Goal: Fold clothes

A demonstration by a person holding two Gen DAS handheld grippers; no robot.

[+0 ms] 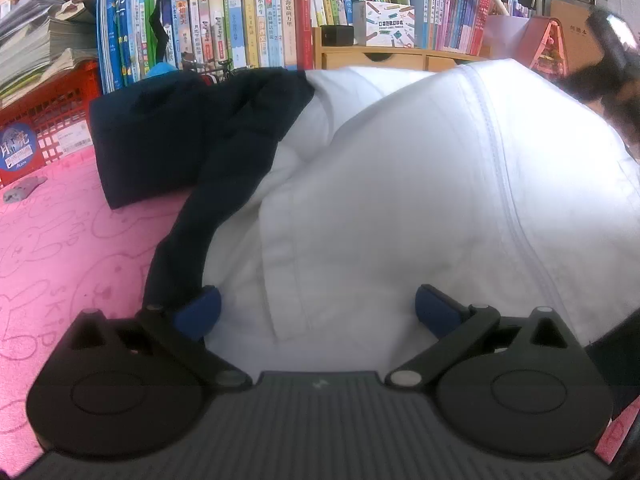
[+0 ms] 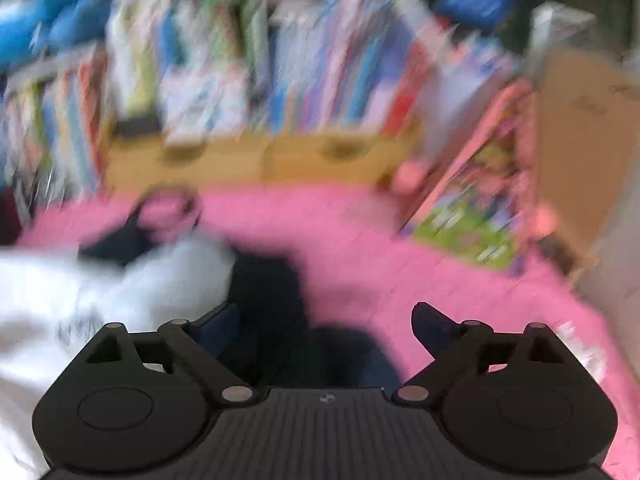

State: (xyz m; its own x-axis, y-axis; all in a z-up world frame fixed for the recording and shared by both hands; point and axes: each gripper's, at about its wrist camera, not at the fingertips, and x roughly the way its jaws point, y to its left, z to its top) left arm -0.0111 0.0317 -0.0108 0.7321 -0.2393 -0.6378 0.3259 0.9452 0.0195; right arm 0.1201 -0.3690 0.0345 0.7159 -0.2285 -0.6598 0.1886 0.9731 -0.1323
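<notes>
A: Garment status?

B: White shirt with navy sleeves (image 1: 400, 184) lies bunched on the pink mat (image 1: 60, 248), filling most of the left wrist view. A raised double-stitched seam runs diagonally down its right part. One navy sleeve (image 1: 144, 144) lies folded on the mat at upper left; a navy strip runs from it down the shirt's left edge.

A: Left gripper?

B: Left gripper (image 1: 318, 308) jaws spread wide, white cloth lying between the blue pads (image 1: 200, 312), which don't press on it. Nothing gripped.

A: Right?

B: Right wrist view is heavily motion-blurred. Right gripper (image 2: 324, 326) jaws wide apart, dark navy cloth (image 2: 272, 304) lying between them, not pinched. White fabric sits at lower left of that view.

A: Background?

B: Row of upright books (image 1: 248, 28) behind the mat, red crate (image 1: 52, 120) at left.
</notes>
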